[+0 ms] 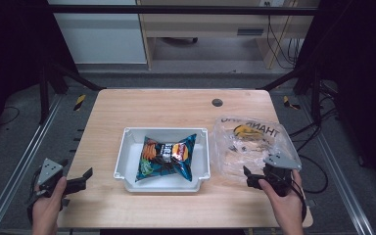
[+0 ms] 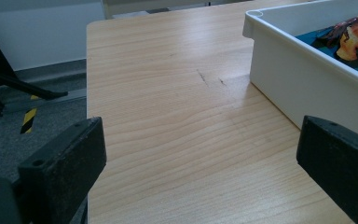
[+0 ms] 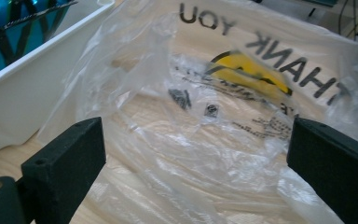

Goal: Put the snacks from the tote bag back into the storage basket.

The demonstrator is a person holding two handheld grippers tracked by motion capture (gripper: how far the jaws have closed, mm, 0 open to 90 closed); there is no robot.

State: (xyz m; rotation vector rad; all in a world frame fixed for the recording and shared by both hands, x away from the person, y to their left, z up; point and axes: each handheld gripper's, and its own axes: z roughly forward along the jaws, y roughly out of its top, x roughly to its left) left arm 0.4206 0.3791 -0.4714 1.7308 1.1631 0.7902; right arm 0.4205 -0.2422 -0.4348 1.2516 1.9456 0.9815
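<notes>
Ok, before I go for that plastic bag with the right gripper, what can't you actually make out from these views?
- Plastic bag: where its mouth lies; crumpled clear film hides it in the right gripper view.
- Small print under the yellow logo: blurred, too small.
- Chip bag in the white tray: its brand text is too small in the high view; the tray wall cuts it off in the left gripper view.
- Right gripper: contact with the film, high view too coarse.
</notes>
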